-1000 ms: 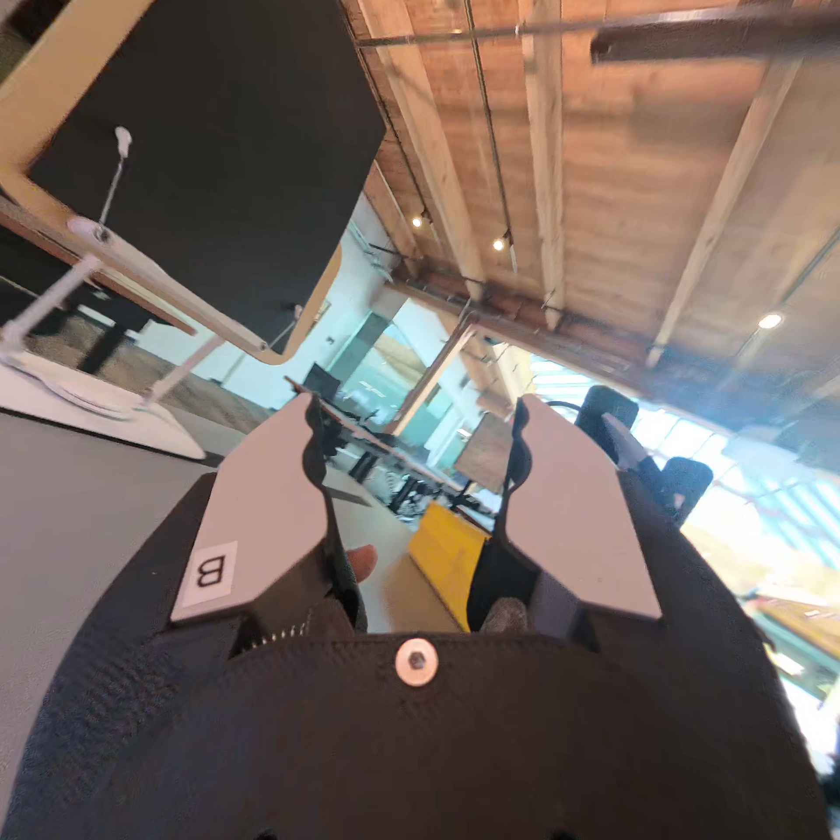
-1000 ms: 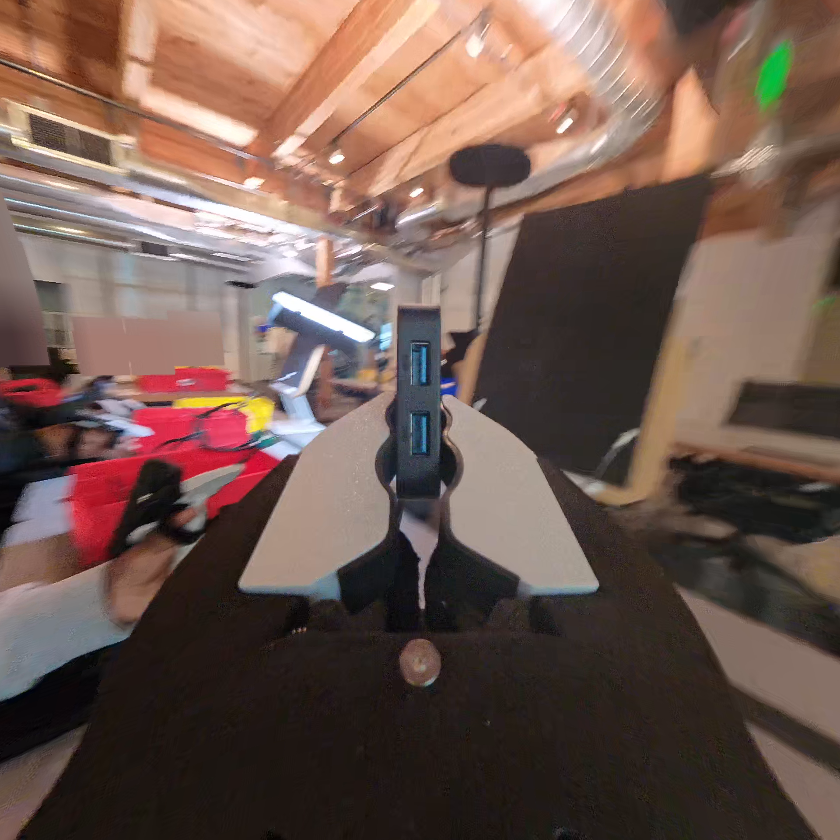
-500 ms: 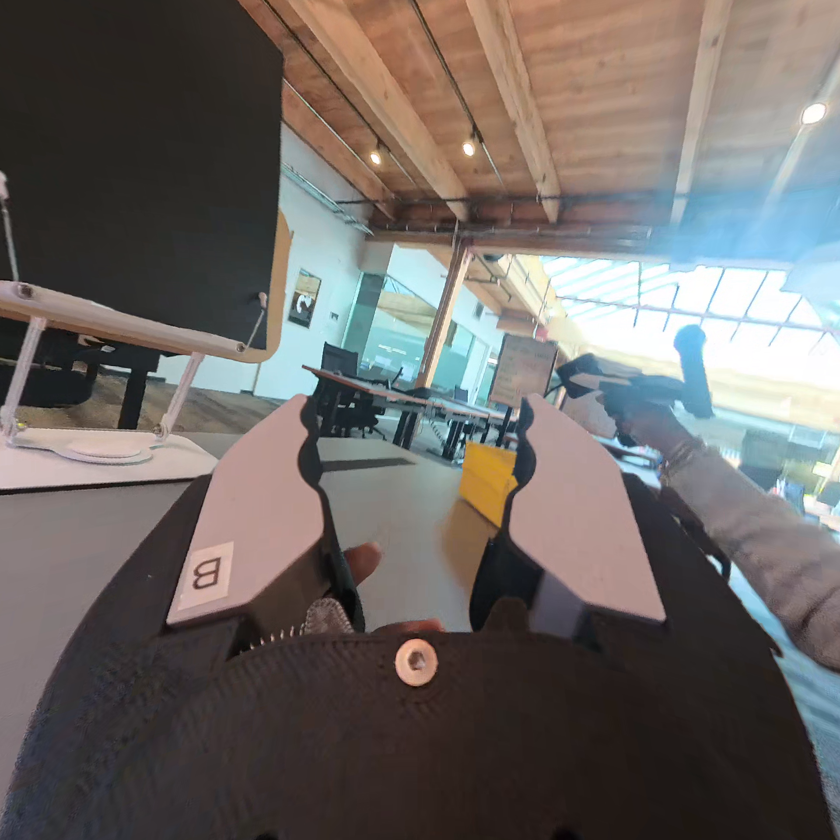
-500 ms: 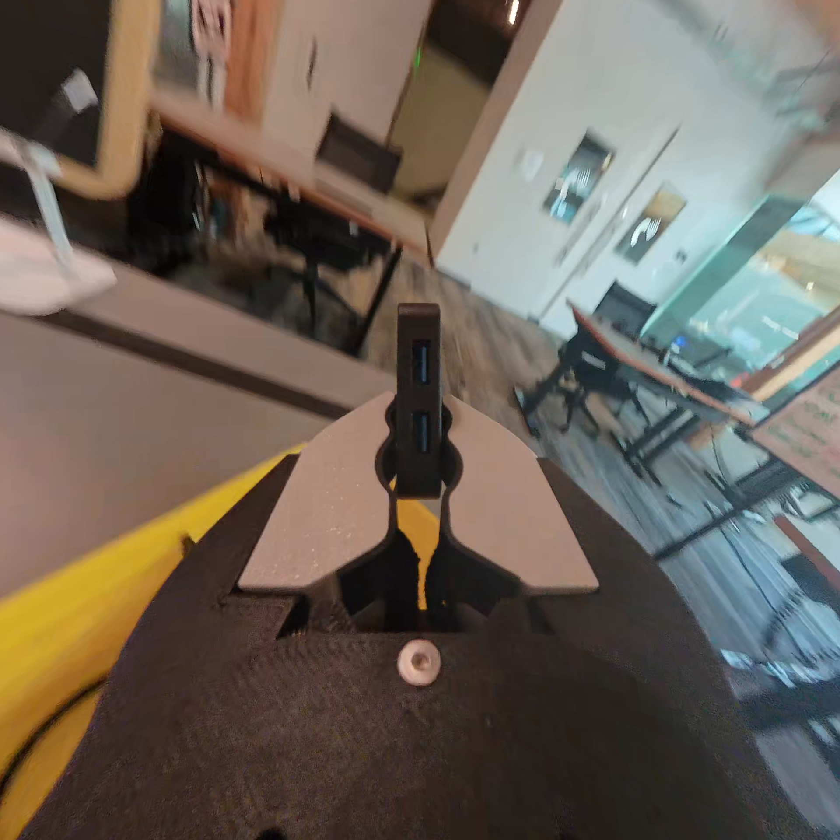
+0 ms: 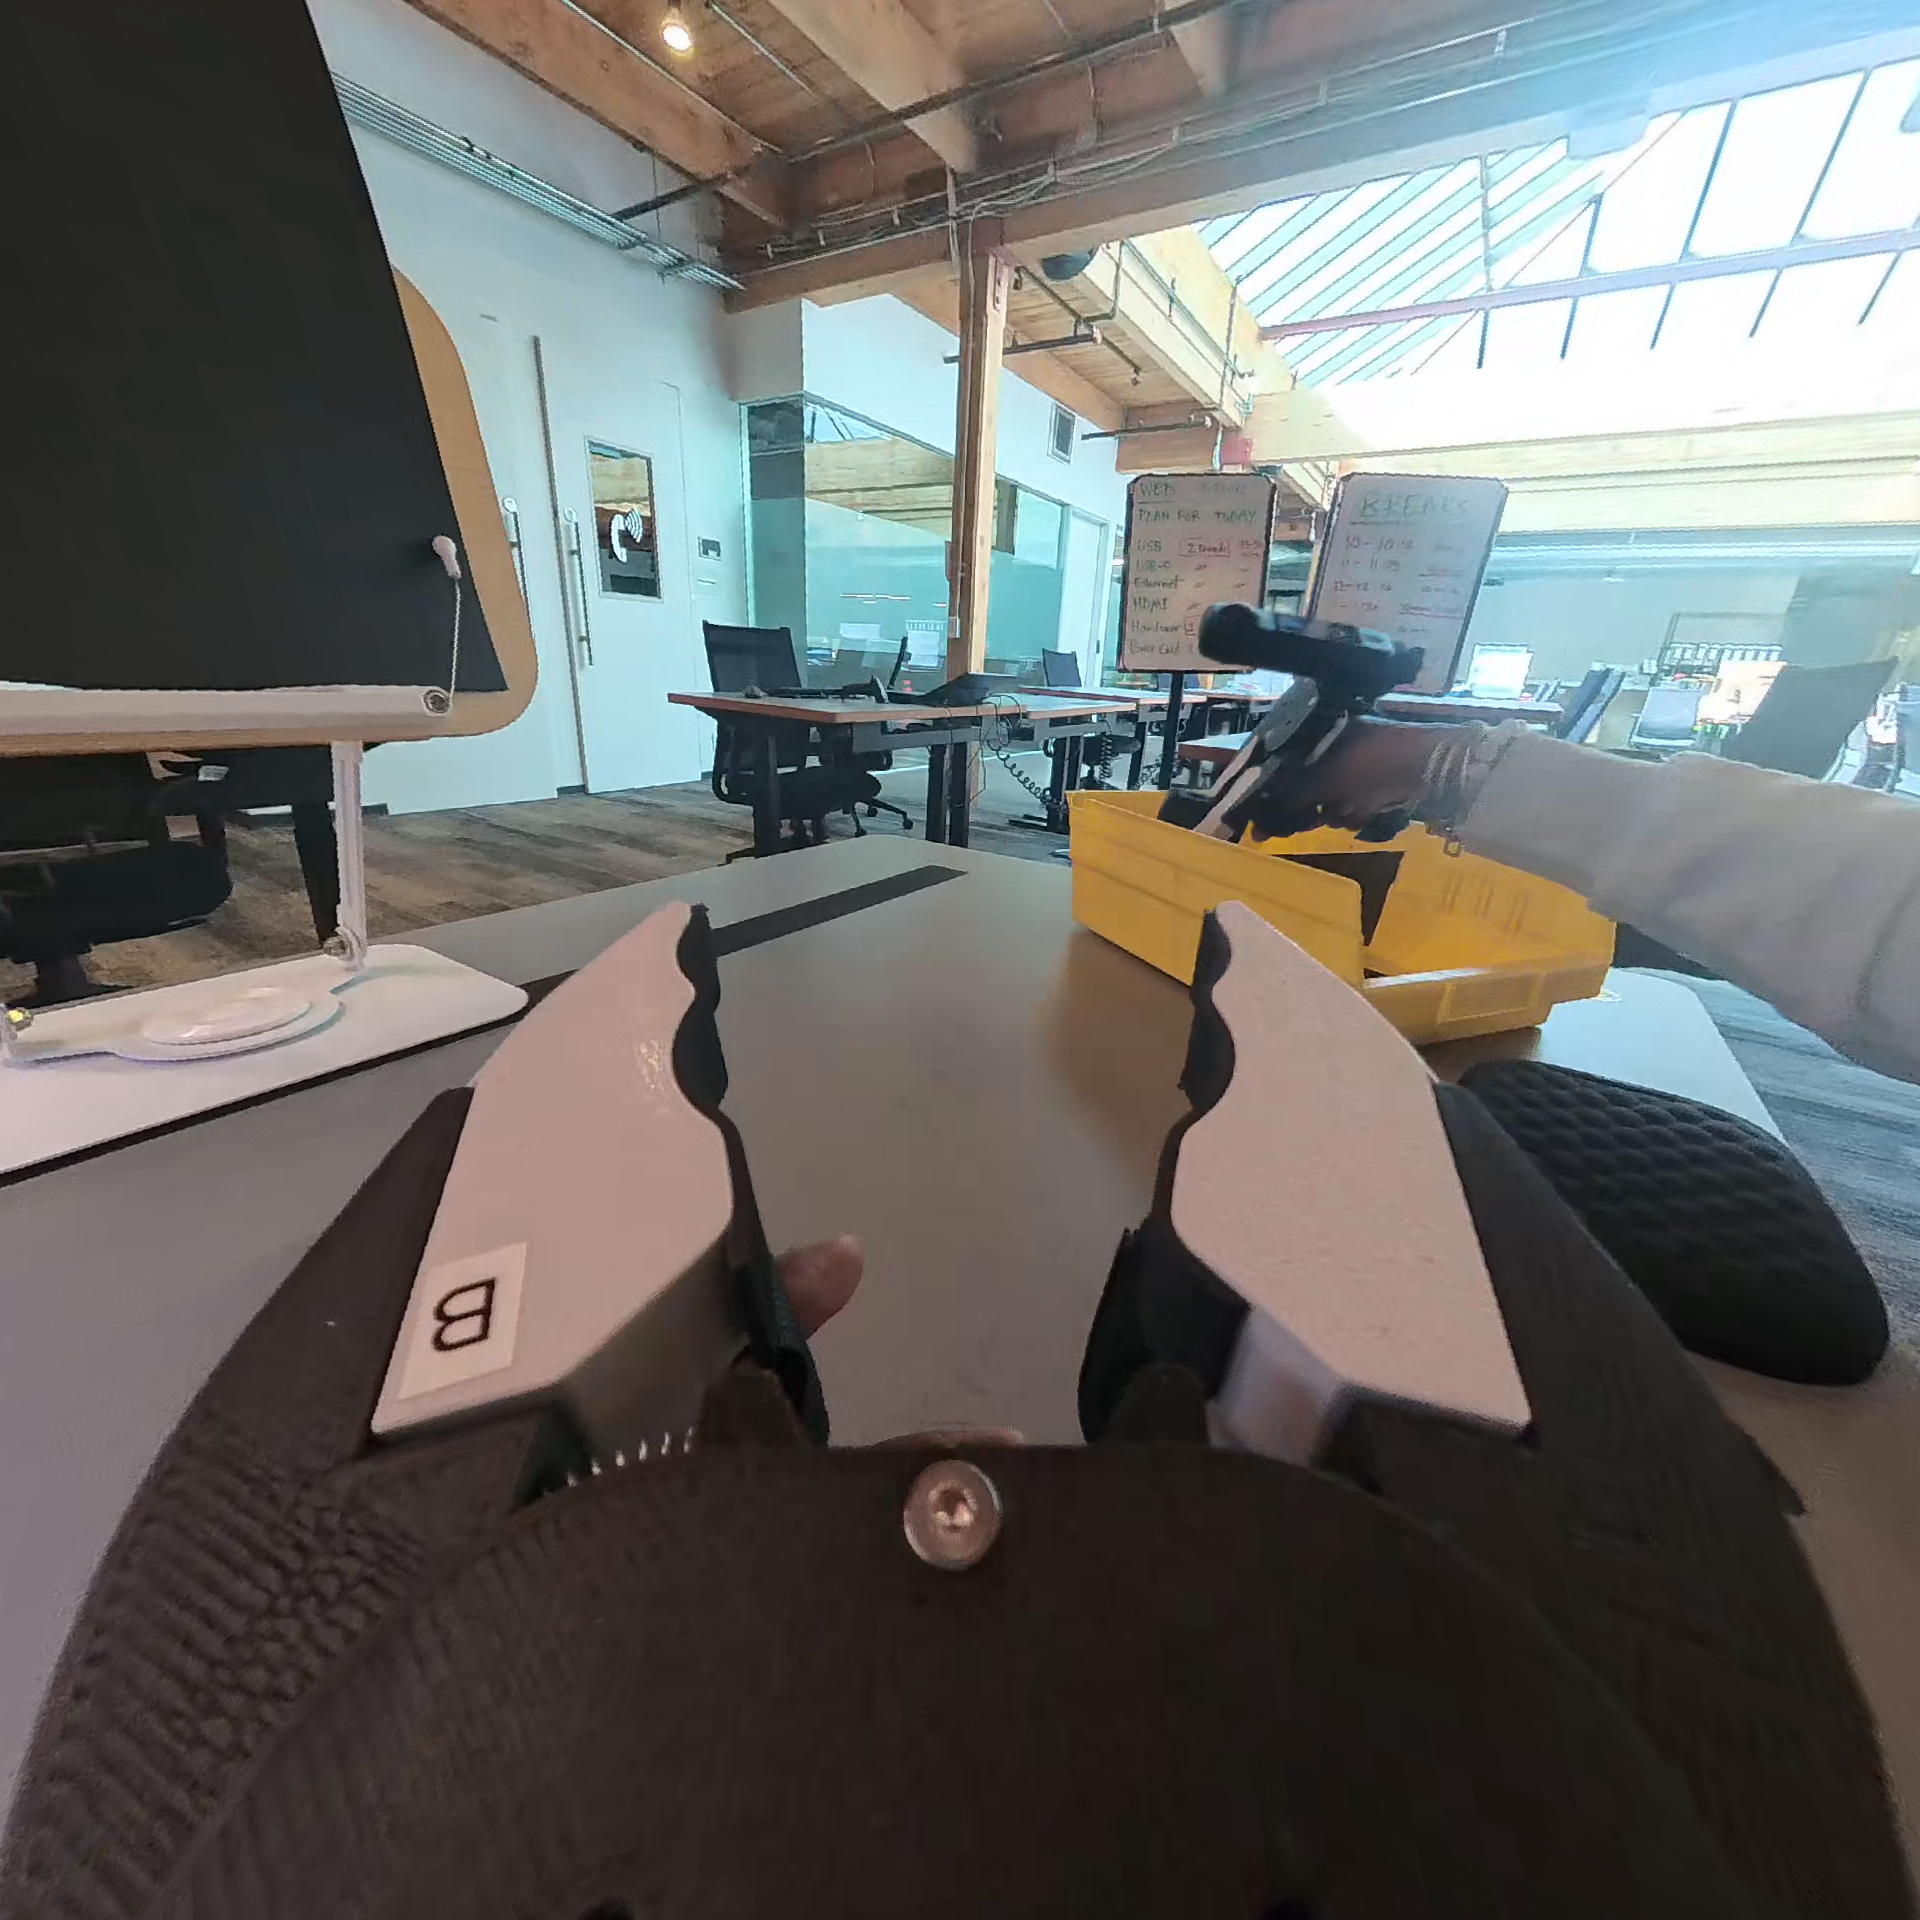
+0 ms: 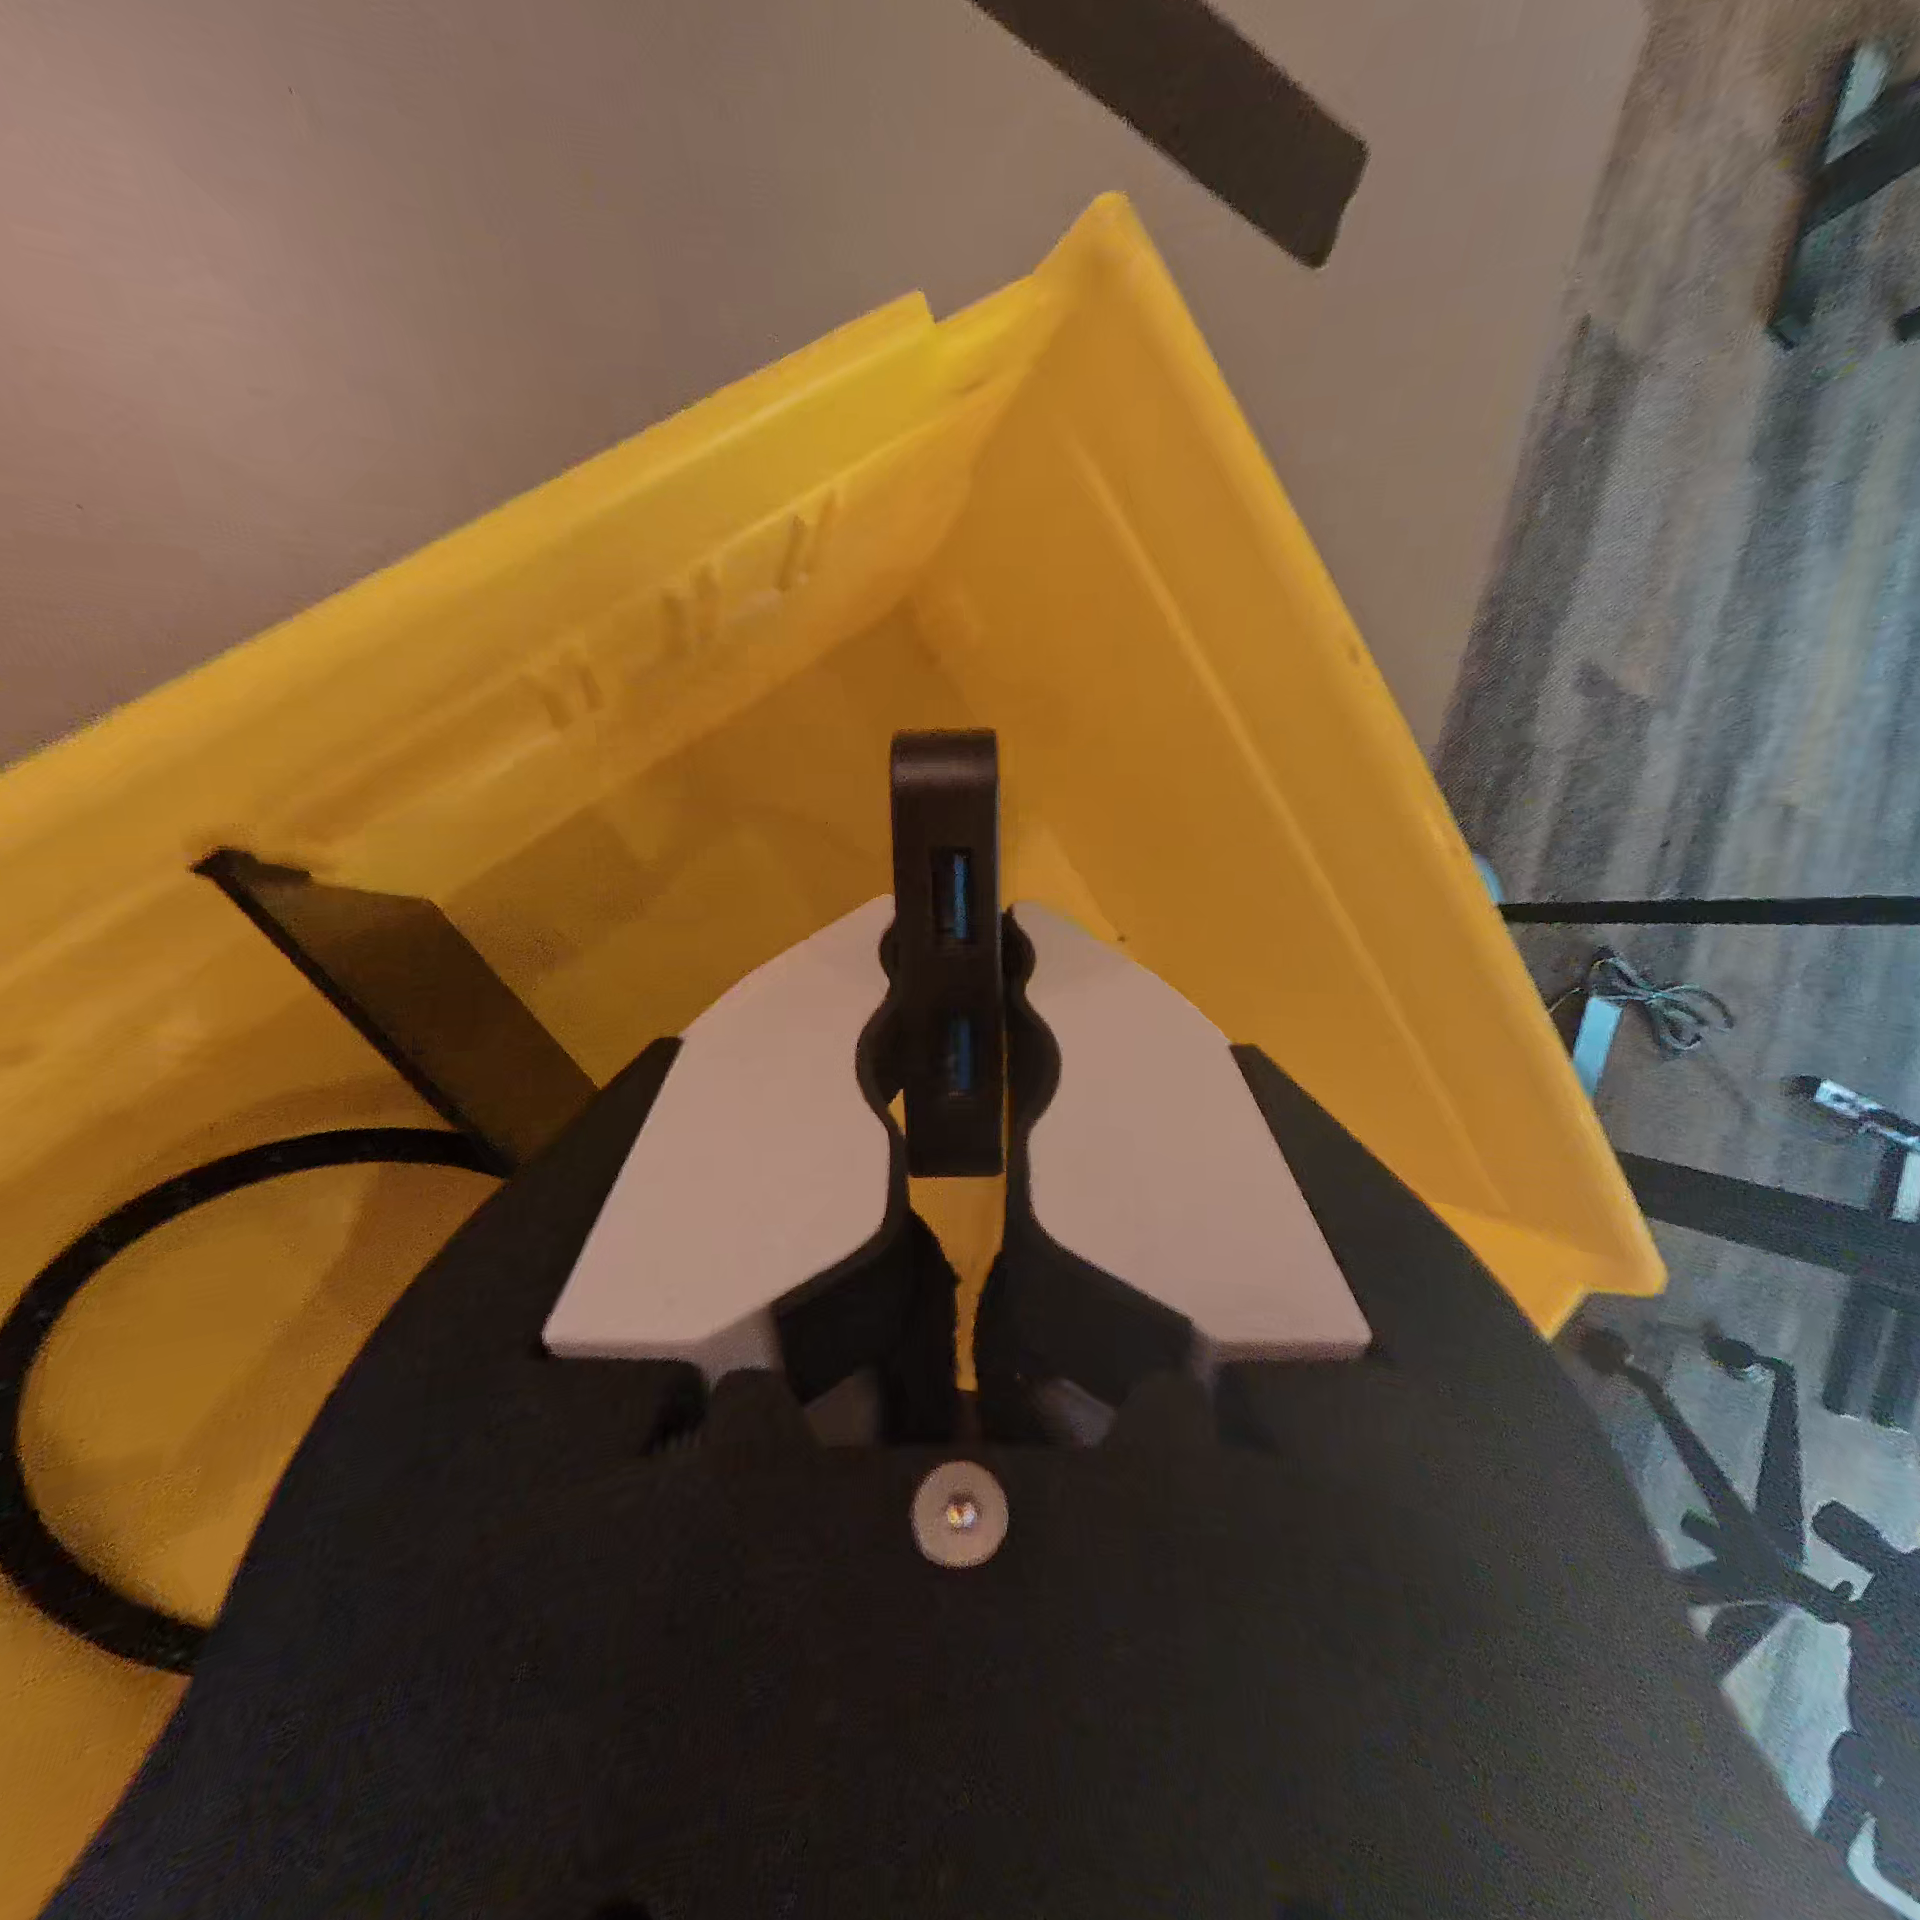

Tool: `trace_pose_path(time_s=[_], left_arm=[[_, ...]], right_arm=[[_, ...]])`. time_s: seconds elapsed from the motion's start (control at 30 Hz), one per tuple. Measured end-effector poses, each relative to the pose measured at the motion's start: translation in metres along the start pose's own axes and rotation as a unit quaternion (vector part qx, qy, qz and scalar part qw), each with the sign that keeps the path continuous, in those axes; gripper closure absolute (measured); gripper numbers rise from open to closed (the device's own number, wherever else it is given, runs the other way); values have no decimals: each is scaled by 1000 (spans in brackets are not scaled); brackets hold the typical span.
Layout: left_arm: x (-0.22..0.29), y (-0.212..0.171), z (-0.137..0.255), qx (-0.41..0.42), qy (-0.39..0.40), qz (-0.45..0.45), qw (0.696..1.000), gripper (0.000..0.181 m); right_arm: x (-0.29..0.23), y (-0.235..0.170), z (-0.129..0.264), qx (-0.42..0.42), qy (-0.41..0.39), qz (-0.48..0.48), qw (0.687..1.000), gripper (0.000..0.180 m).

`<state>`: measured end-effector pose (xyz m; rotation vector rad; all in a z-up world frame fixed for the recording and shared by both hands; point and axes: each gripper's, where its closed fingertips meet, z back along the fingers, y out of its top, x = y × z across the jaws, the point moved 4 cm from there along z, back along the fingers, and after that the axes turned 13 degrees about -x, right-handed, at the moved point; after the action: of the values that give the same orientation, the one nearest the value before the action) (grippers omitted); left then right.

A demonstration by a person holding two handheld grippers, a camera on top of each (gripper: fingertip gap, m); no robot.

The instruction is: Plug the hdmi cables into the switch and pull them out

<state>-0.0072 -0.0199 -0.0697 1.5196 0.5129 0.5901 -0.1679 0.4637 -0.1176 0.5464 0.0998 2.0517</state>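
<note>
The switch [image 6: 948, 966], a slim black block with two blue ports on its edge, is standing upright between the fingers of the right gripper [image 6: 948, 940], which is closing tightly on its lower half and hanging over the yellow bin [image 6: 1226, 665]. Inside the bin, a black divider [image 6: 405, 987] is standing and a black cable [image 6: 62, 1382] is curling along the floor. The left gripper [image 5: 951, 971] is hovering above the grey table [image 5: 914, 1039] with its fingers spread wide, gripping nothing. A fingertip [image 5: 821, 1273] is peeking between them.
</note>
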Motion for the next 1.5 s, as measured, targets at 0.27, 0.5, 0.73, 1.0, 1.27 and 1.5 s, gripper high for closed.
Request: trace_pose_path(time_s=[0.27, 0.5, 0.73, 1.0, 1.27, 1.5], left_arm=[[0, 2, 2, 2, 2, -6, 1000, 94], [3, 1, 0, -5, -1, -17, 1000, 94], [3, 1, 0, -7, 2, -23, 1000, 93], [1, 0, 0, -11, 13, -23, 1000, 93], [1, 5, 3, -12, 25, -31, 999, 93], [-12, 39, 61, -69, 155, -179, 969, 93]], right_arm=[[-22, 12, -10, -71, 86, -1, 994, 151], [-24, 13, 13, -43, 120, -18, 992, 119], [-28, 44, 127, 299, 121, -74, 944, 110], [-182, 48, 239, 660, 259, 11, 705, 40], [-322, 66, 159, 618, 331, 84, 708, 34], [-333, 60, 139, 596, 311, 121, 731, 34]])
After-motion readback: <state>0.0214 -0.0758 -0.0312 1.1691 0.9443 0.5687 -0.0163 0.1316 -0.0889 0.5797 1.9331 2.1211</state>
